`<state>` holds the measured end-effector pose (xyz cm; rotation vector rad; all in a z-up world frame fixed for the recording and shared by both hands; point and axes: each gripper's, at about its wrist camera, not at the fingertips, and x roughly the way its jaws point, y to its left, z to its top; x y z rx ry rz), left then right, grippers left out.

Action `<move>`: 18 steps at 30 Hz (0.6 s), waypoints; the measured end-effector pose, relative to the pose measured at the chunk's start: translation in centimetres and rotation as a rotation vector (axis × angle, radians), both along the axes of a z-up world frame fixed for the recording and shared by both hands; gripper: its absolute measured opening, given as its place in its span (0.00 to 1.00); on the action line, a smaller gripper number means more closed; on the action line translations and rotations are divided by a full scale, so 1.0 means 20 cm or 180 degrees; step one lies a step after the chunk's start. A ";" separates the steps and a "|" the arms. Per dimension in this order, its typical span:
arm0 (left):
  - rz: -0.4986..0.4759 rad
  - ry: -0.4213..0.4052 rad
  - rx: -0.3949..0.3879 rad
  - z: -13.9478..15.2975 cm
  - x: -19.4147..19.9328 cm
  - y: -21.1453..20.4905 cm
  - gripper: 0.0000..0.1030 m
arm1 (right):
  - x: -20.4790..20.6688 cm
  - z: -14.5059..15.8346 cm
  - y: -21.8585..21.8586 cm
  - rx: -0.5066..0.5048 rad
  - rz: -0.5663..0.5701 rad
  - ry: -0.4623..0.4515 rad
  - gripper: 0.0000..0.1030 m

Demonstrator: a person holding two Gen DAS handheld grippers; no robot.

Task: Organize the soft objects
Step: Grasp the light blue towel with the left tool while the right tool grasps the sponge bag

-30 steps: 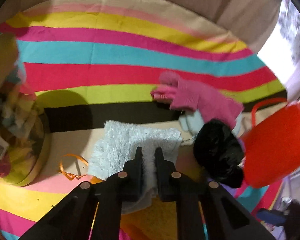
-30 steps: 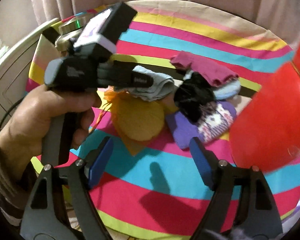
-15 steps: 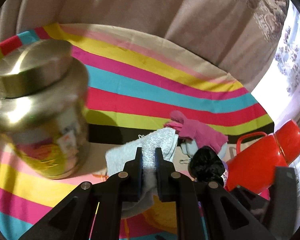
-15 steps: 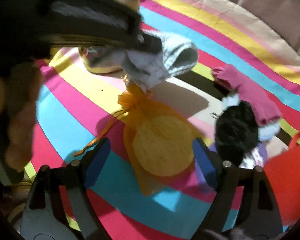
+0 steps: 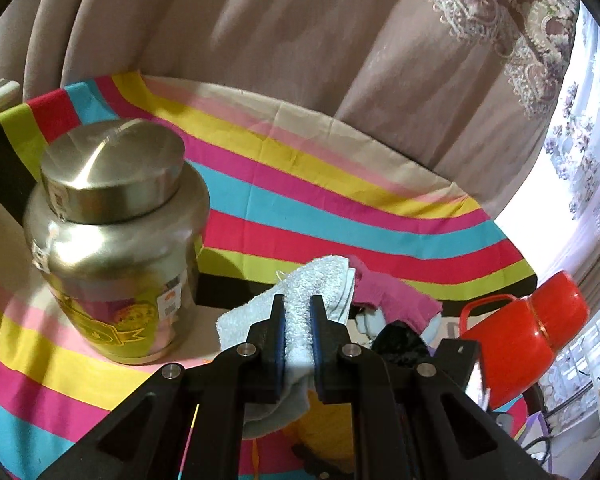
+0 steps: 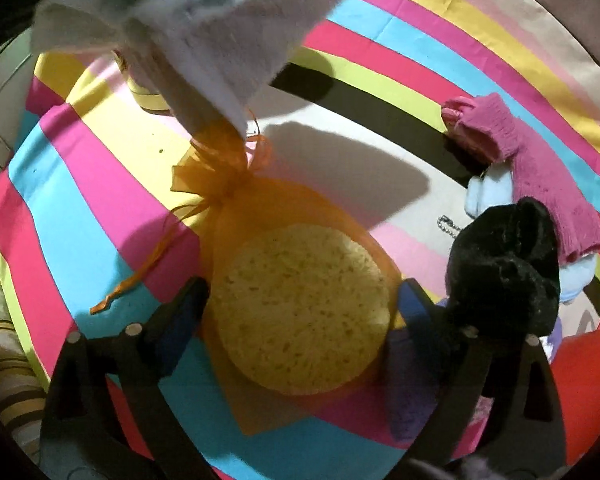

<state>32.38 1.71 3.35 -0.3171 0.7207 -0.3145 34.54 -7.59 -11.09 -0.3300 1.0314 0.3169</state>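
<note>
In the left wrist view, a pale blue terry cloth (image 5: 300, 320) is clamped between the closed jaws of the left gripper (image 5: 299, 344), lifted beside a silver lidded metal jar (image 5: 114, 240) on the striped tablecloth (image 5: 340, 208).

In the right wrist view, the right gripper (image 6: 300, 312), its jaws just opened wider, is spread around a round yellow sponge in an orange mesh pouch (image 6: 300, 312), without pressing it.

Daylight glares white through the lace-curtained window (image 5: 580, 200) at right; the pale blue terry towel (image 6: 204, 20) blurs close overhead, casting a hard shadow; fisheye edges bend and darken.
</note>
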 end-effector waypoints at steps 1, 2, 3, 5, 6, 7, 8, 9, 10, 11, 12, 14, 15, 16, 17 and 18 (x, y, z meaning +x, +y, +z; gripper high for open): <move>0.0008 -0.0027 -0.0007 0.02 -0.01 0.00 0.11 | 0.00 0.00 0.00 0.0030 -0.0008 0.0012 0.94; 0.0015 -0.0047 -0.0005 0.03 -0.02 0.00 0.11 | -0.01 -0.01 0.00 0.0050 0.0002 0.0011 0.93; 0.0021 -0.0065 -0.0003 0.04 -0.02 0.00 0.11 | -0.02 0.00 0.00 0.0054 0.0018 -0.0005 0.89; 0.0040 -0.0100 -0.0003 0.06 -0.04 0.01 0.11 | -0.06 0.01 0.00 0.0099 0.0061 -0.0026 0.83; 0.0052 -0.0111 0.0003 0.07 -0.05 0.01 0.11 | -0.07 0.01 0.01 0.0087 0.0059 -0.0037 0.82; 0.0069 -0.0130 0.0008 0.08 -0.06 0.01 0.11 | -0.08 0.02 0.01 0.0080 0.0055 -0.0047 0.82; 0.0078 -0.0142 0.0009 0.09 -0.07 0.02 0.11 | -0.10 0.02 0.02 0.0089 0.0055 -0.0047 0.82; 0.0092 -0.0158 0.0014 0.10 -0.09 0.02 0.11 | -0.10 0.02 0.01 0.0111 0.0058 -0.0047 0.82; 0.0100 -0.0166 0.0018 0.11 -0.10 0.02 0.11 | -0.12 0.02 0.01 0.0129 0.0065 -0.0055 0.82; 0.0110 -0.0177 0.0022 0.12 -0.11 0.03 0.11 | -0.14 0.03 0.01 0.0143 0.0070 -0.0068 0.82; 0.0117 -0.0182 0.0028 0.13 -0.12 0.03 0.11 | -0.16 0.04 0.01 0.0155 0.0076 -0.0088 0.82; 0.0140 -0.0199 0.0046 0.15 -0.15 0.04 0.11 | -0.19 0.07 -0.01 0.0171 0.0067 -0.0120 0.82; 0.0146 -0.0204 0.0050 0.16 -0.16 0.04 0.11 | -0.21 0.08 -0.01 0.0179 0.0058 -0.0136 0.82; 0.0155 -0.0207 0.0055 0.17 -0.17 0.05 0.11 | -0.23 0.10 -0.01 0.0184 0.0044 -0.0156 0.82; 0.0164 -0.0208 0.0061 0.18 -0.18 0.05 0.11 | -0.24 0.11 -0.02 0.0200 0.0030 -0.0173 0.82; 0.0172 -0.0208 0.0067 0.18 -0.19 0.05 0.11 | -0.25 0.12 -0.02 0.0220 0.0025 -0.0184 0.82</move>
